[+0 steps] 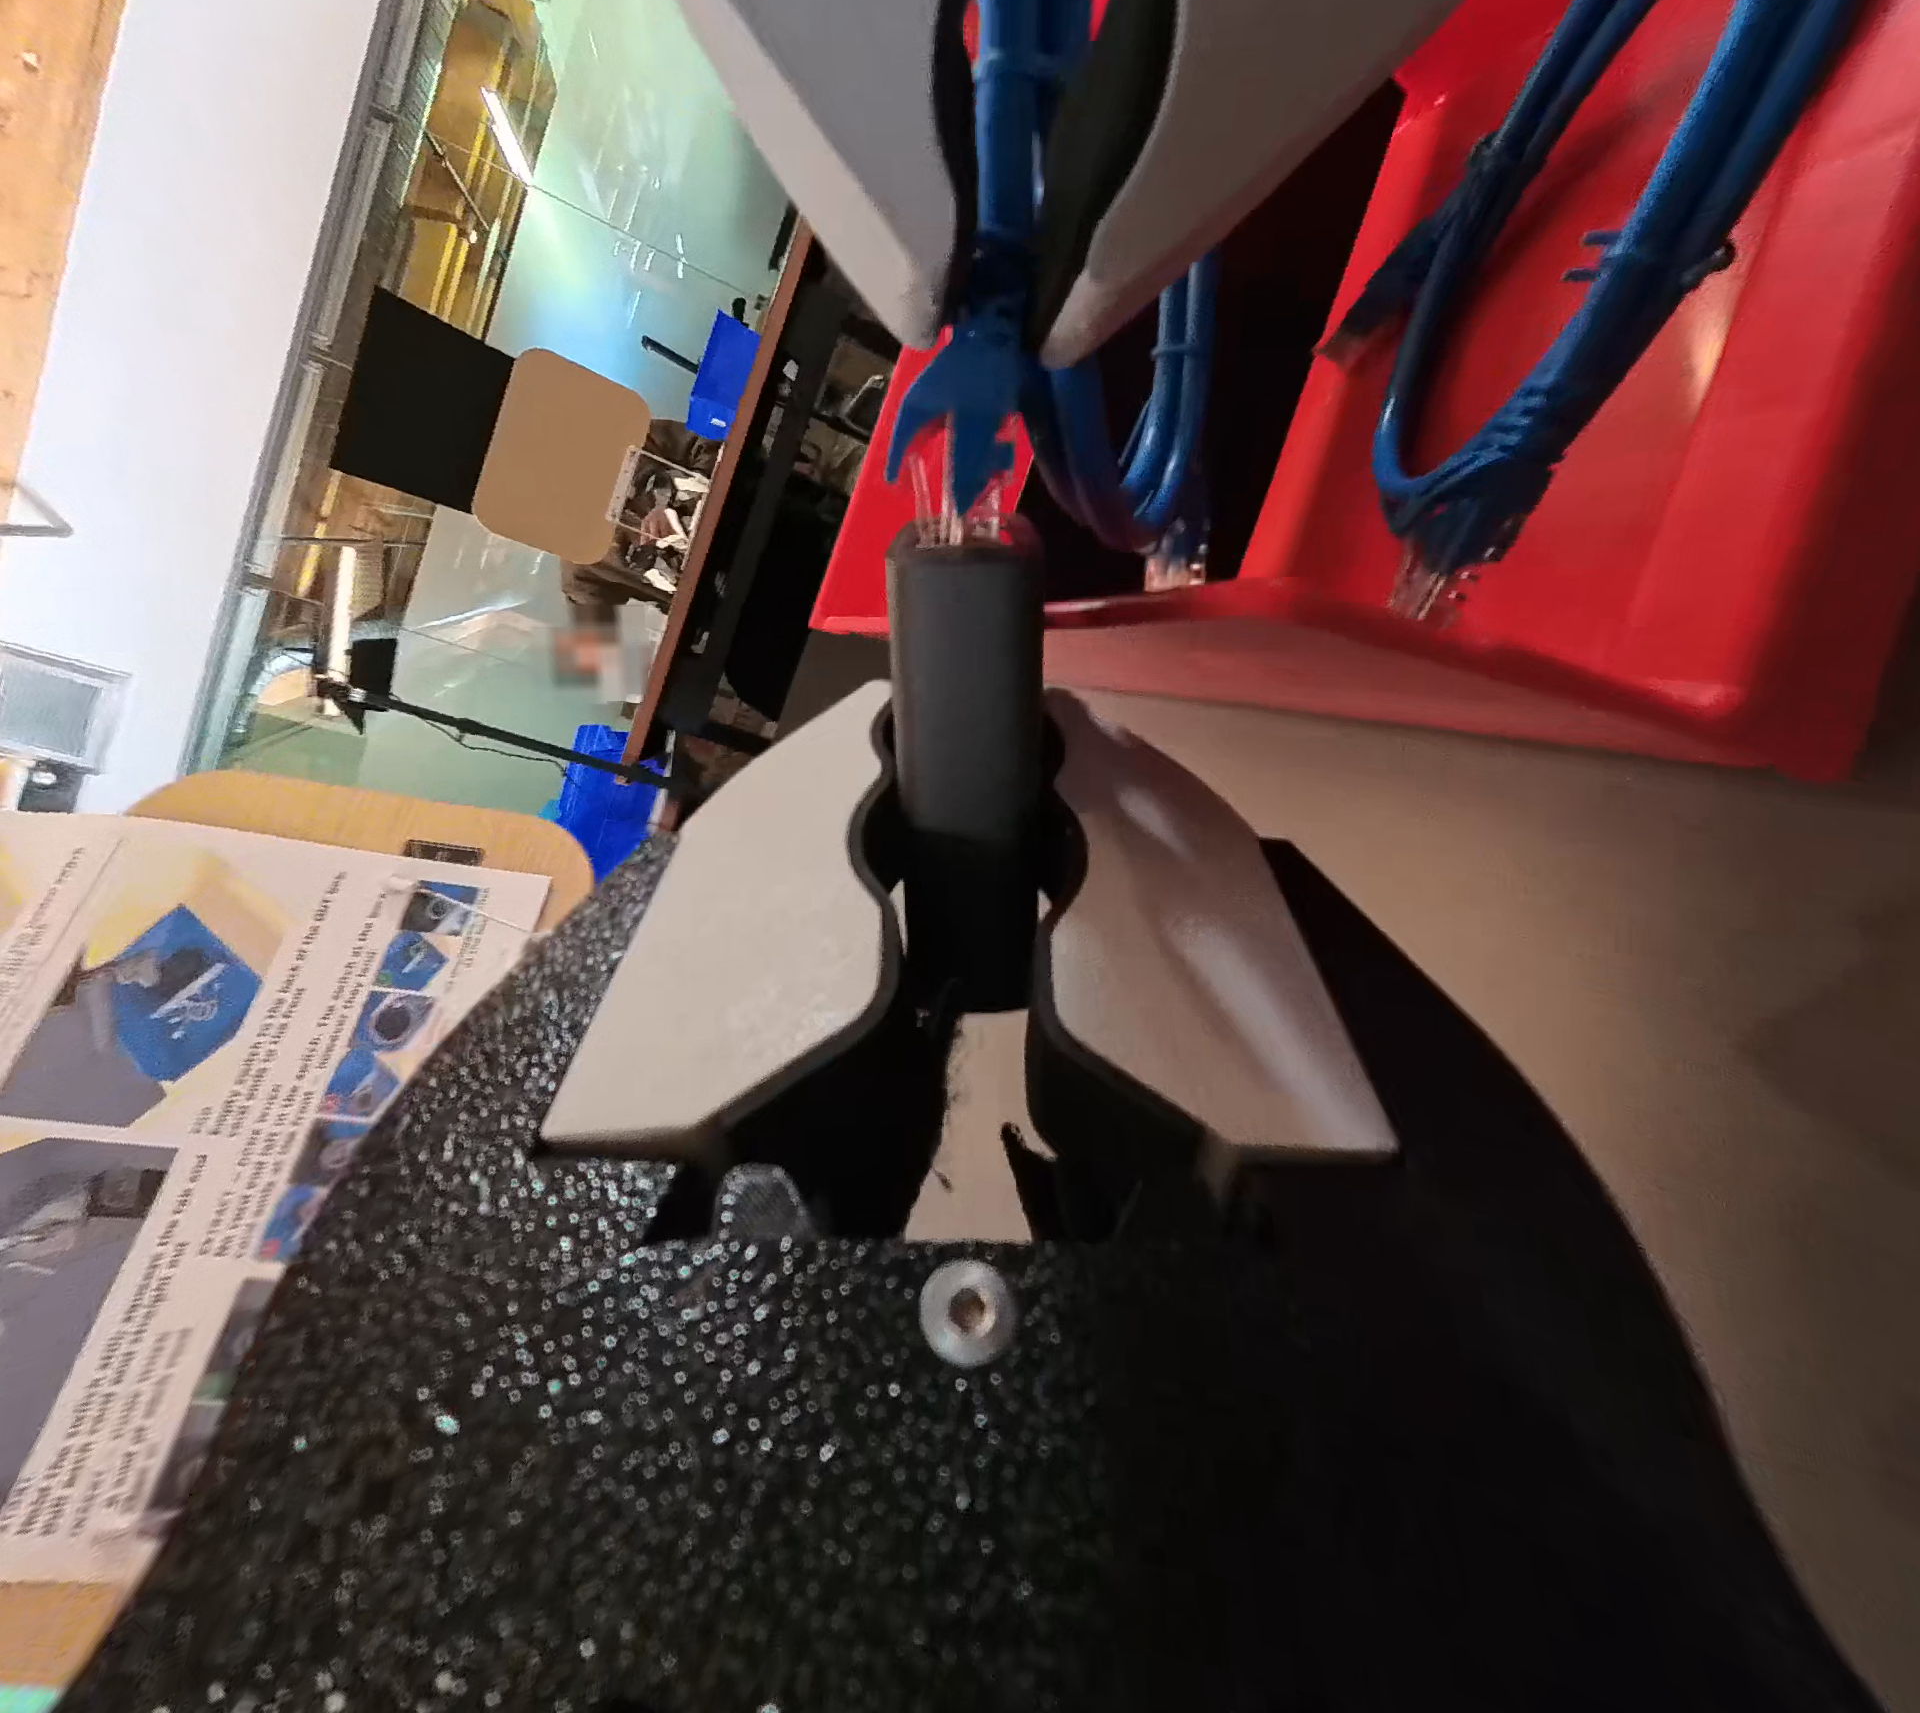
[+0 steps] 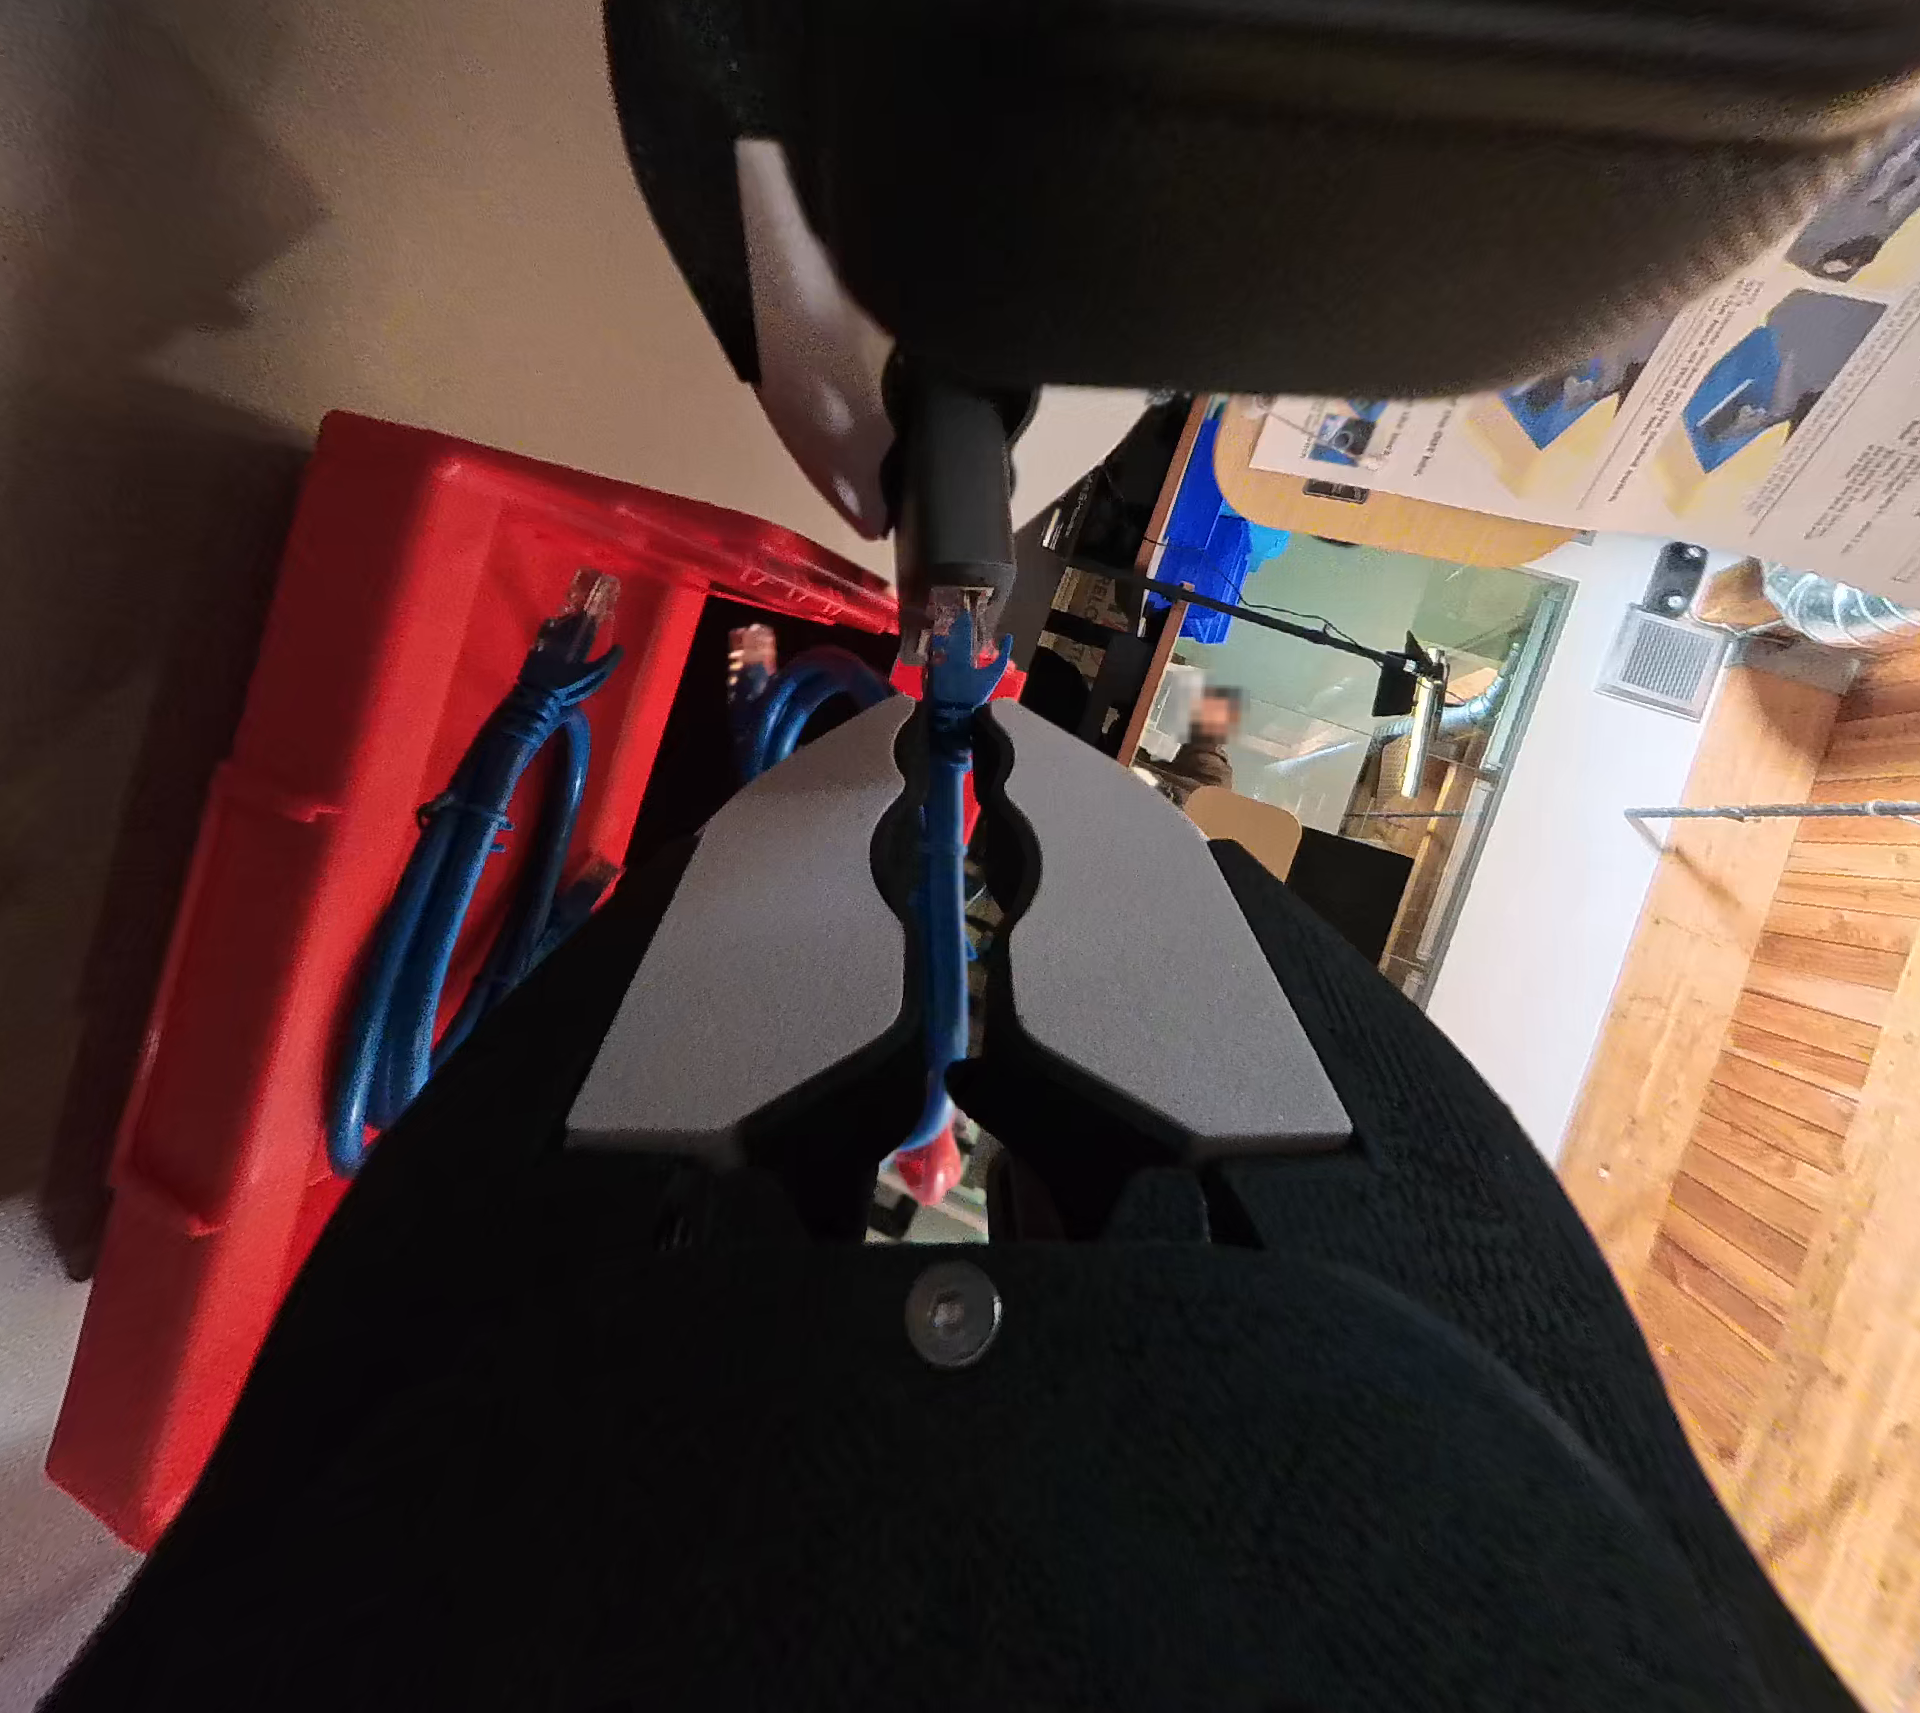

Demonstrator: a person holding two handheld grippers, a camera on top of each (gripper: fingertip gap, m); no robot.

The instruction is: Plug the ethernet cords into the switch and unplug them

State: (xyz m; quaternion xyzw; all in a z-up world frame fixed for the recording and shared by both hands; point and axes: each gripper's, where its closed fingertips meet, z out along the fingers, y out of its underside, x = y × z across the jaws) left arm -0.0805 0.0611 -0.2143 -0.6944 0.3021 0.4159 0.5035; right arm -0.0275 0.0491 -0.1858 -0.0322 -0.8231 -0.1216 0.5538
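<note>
My left gripper is shut on a short black coupler that sticks out past its fingertips. My right gripper faces it from above, shut on a blue network cable. The cable's clear plug sits at the coupler's open end; how deep it sits is unclear. In the right wrist view, my right gripper clamps the blue cable, its plug meets the coupler, and the left gripper holds that from above.
A red bin on the beige table holds more bundled blue cables; it also shows in the right wrist view. A printed sheet with pictures lies nearby. Blue bins and a glass wall stand farther off. My hands' fingertips stand some 6 centimetres from each other.
</note>
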